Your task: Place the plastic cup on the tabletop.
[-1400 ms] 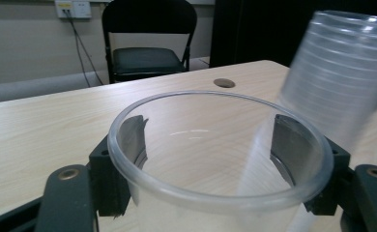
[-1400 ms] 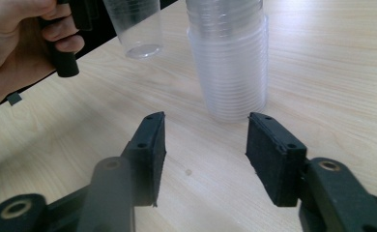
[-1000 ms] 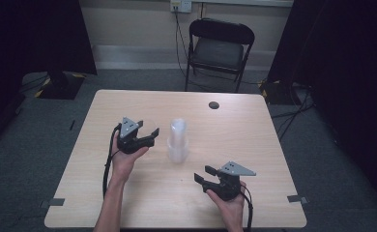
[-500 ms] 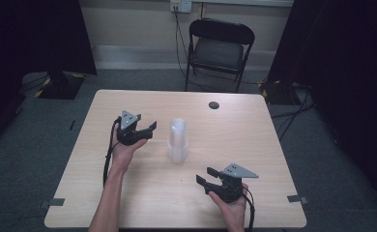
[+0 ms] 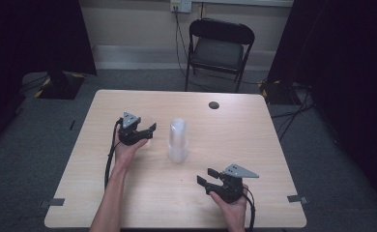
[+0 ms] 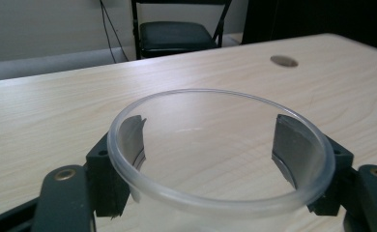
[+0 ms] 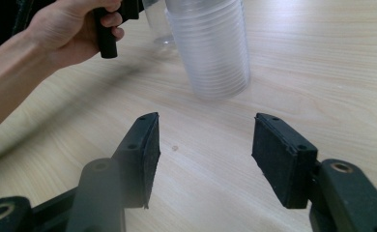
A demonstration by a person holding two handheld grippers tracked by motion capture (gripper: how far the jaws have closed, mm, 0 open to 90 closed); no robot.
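High view shows the table (image 5: 128, 193) with a stack of clear cups (image 5: 178, 140) standing in the middle. One loose cup (image 6: 220, 159) sits in the left gripper (image 5: 140, 131), just left of the stack. Its jaws are clamped on the cup's sides, one on each side of the rim. I think the job is to set this cup down away from the stack, so hold it softly and keep it upright. The right gripper (image 5: 210, 176) waits near the front edge, jaws wide apart, holding nothing.
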